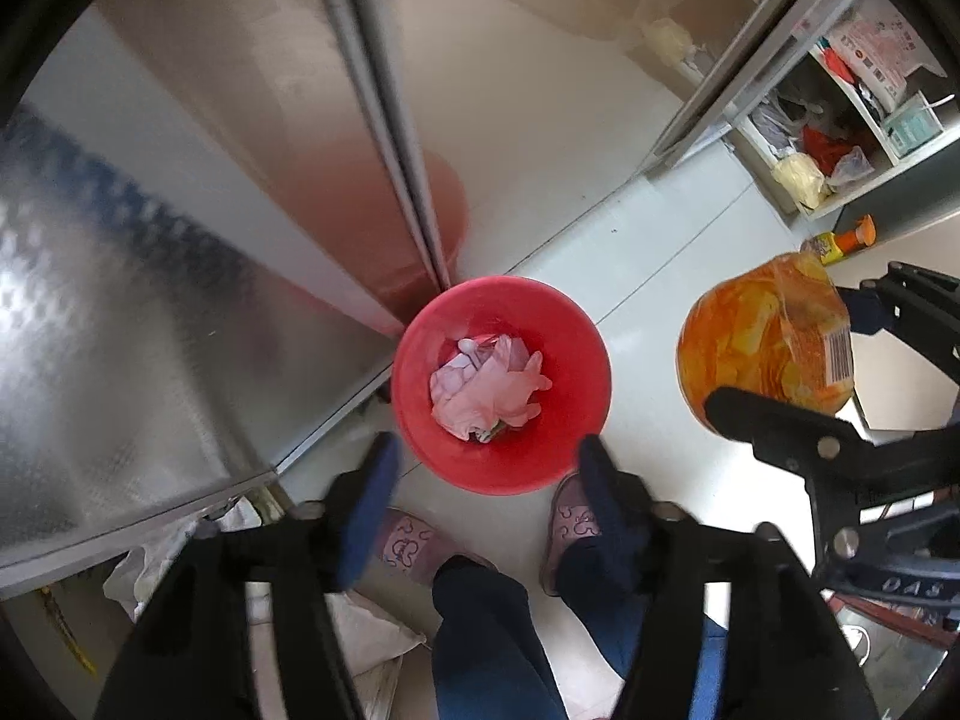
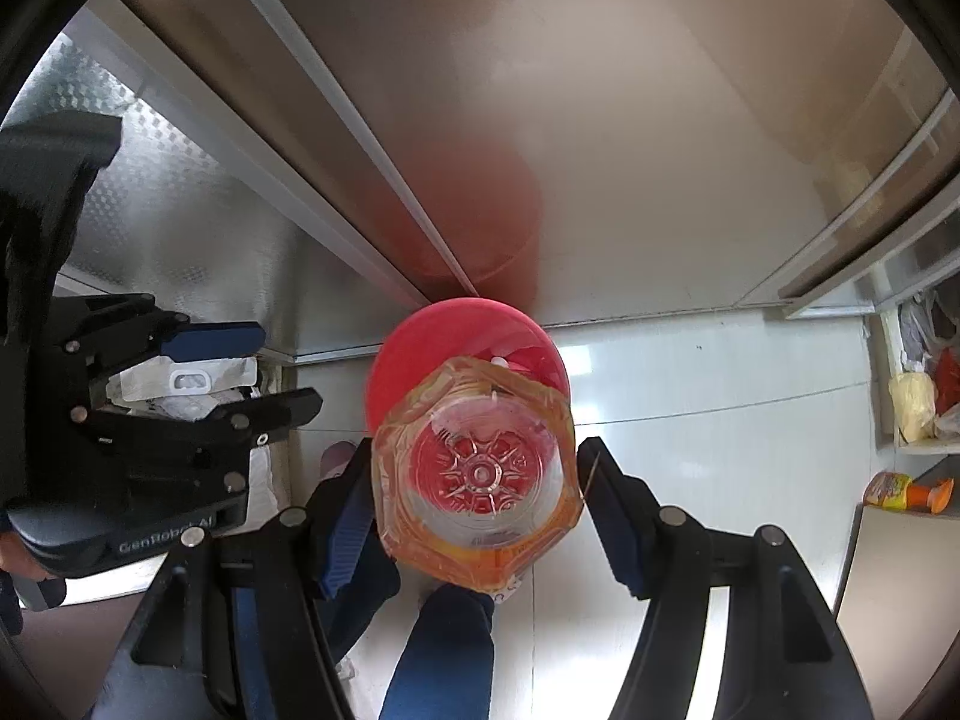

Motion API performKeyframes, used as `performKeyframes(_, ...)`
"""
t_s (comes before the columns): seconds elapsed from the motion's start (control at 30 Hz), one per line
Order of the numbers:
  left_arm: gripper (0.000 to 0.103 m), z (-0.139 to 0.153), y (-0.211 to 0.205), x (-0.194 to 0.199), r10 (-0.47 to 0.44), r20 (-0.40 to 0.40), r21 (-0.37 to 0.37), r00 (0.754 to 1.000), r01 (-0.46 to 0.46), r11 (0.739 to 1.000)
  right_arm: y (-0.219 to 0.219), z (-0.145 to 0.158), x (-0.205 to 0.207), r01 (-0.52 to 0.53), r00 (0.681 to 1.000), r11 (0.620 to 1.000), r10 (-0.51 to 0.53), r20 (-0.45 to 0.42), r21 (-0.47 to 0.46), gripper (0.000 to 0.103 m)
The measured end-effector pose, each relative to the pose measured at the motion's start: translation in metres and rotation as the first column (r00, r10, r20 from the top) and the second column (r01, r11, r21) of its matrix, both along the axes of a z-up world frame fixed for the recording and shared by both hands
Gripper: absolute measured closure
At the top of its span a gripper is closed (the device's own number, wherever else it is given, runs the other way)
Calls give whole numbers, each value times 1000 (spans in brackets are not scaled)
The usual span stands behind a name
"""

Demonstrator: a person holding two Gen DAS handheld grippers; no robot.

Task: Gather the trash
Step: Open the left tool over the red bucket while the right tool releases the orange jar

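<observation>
Directly below the empty, spread-open left gripper (image 1: 489, 462) sits the red bin (image 1: 501, 384); the right gripper (image 2: 474, 480) clamps an upright orange-labelled bottle (image 2: 477, 474), base pointing down over the bin's near rim.

Home kitchen, steel cabinet doors (image 1: 198, 228), cluttered open shelves (image 1: 840, 138) (bags, packets), tiled floor (image 1: 660, 252), slippered feet (image 1: 570, 522)

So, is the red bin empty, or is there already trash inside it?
Not empty. The red bin holds crumpled pale pink gloves at its bottom, well below its rim.
</observation>
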State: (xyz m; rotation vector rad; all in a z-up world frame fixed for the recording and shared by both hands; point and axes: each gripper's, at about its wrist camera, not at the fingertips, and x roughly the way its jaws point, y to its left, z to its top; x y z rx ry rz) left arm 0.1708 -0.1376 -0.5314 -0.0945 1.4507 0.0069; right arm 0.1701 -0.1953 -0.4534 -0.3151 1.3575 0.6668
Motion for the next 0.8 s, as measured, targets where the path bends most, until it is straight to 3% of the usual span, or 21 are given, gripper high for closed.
performKeyframes(0.07,24,-3,4,-4,17,-18,21,1000,-16,1000,3,-4,0,-12,1000,1000,12,-1,4,40)
performKeyframes(0.17,23,-12,12,-7,28,-48,23,998,-27,999,11,-13,0,-22,1000,1000,22,-4,1,40)
performKeyframes(0.33,14,-19,35,-19,64,-33,40,997,-63,997,25,-32,0,-53,998,999,53,-18,0,40)
performKeyframes(0.47,0,-25,47,-27,96,-22,40,995,-95,995,33,-45,1,-70,997,998,70,-26,-2,40)
performKeyframes(0.8,0,-32,73,-36,171,-23,53,985,-170,984,54,-65,-2,-113,993,993,112,-37,-20,39)
